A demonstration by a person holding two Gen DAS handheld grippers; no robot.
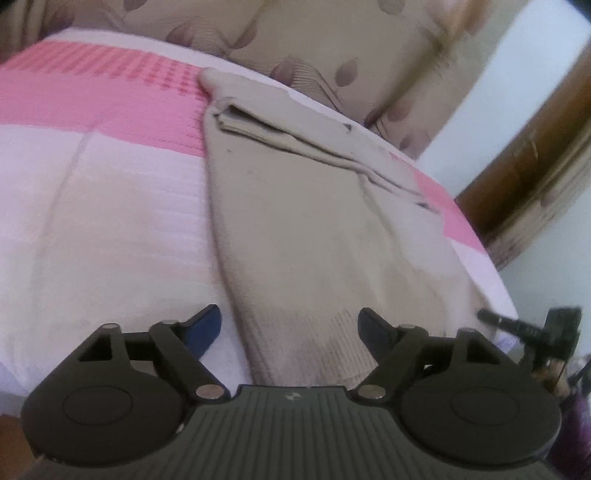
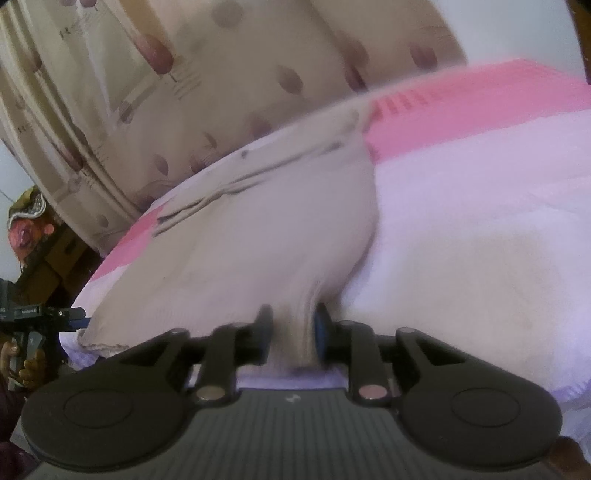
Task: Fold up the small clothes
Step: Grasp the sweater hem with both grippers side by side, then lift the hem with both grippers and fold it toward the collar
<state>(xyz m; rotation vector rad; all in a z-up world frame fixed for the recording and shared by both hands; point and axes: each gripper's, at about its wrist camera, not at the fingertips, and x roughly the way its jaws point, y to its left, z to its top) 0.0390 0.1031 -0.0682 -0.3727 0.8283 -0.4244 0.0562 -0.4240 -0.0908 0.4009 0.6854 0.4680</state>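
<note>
A pink-and-white bedspread (image 1: 110, 192) lies before a beige leaf-patterned curtain (image 1: 332, 48), beside a wooden frame (image 1: 535, 162).

No word or number legible anywhere. Only a small white emblem on the ribbed grey body of the left gripper (image 1: 290, 325), near the front edge, more a two-part mark than letters. Same emblem (image 2: 293, 398) on the body of the right gripper (image 2: 291, 328), equally blurred. In the right wrist view, a pale strip of print (image 2: 27, 312) along the side of the left gripper, far left, too small and smeared to spell out. On the beige curtain (image 2: 221, 110), faint dark script-like marks (image 2: 68, 31) beside the leaf pattern, possibly starting with a capital R, otherwise unreadable.
</note>
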